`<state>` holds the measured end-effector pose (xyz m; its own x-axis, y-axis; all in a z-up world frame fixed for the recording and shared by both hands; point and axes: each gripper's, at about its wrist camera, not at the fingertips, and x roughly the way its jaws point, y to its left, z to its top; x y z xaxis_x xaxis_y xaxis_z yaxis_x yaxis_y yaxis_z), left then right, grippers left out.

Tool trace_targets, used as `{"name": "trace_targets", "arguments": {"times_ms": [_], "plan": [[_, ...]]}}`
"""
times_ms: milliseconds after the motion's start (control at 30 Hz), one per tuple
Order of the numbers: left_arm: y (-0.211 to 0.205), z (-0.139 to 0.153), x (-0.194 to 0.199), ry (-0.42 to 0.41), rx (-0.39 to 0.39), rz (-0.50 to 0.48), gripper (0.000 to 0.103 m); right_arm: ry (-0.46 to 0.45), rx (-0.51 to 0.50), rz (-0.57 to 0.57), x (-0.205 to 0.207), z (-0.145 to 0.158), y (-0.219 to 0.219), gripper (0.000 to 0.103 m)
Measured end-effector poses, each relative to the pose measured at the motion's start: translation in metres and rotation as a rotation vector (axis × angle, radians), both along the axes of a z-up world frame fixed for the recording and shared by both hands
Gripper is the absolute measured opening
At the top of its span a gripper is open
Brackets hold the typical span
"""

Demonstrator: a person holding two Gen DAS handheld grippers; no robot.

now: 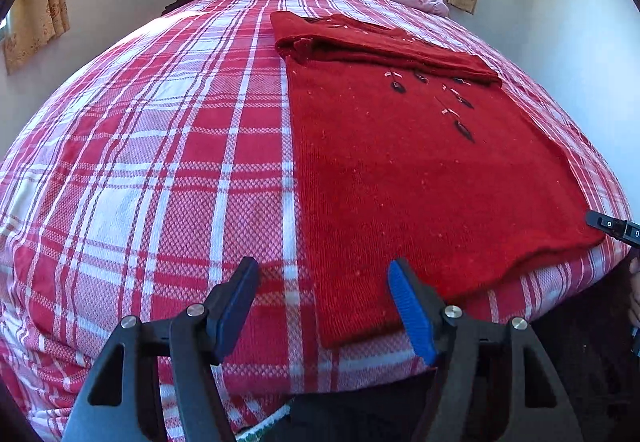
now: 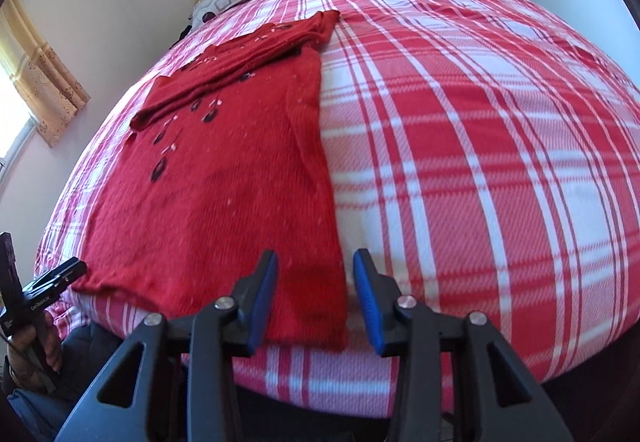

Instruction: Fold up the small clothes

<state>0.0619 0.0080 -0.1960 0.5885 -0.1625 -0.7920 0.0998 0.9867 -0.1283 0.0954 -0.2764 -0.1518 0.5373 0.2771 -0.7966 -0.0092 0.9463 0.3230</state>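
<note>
Both grippers are alike — the left gripper [image 1: 324,302] and right gripper [image 2: 316,292] have black plastic arms, ribbed blue pads and round silver screws. A bare hand [image 2: 34,342] grips a black handle with small white lettering.

Right gripper [image 1: 614,228] cut off at left-wrist frame edge, jaws unreadable there. Sweater [image 2: 224,178] near hem partly hidden behind right finger [image 2: 262,302]. Embroidery detail [image 1: 464,130] too small to identify.

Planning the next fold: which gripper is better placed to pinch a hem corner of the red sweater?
Right, marginally. The right gripper has open jaws straddling a near corner of the sweater, with a narrower gap to close. The left gripper straddles its corner too, but wider.
</note>
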Motion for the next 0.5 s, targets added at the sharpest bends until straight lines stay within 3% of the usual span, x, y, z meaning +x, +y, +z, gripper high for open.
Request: {"name": "trace_targets", "arguments": {"times_ms": [167, 500], "plan": [[0.006, 0.001, -0.005, 0.021, -0.026, 0.007, 0.046, 0.01, 0.019, 0.005, -0.013, -0.002, -0.003, 0.035], [0.001, 0.002, -0.01, 0.069, -0.072, -0.017, 0.043, 0.023, 0.063, 0.053, -0.023, -0.003, 0.003, 0.032]]}}
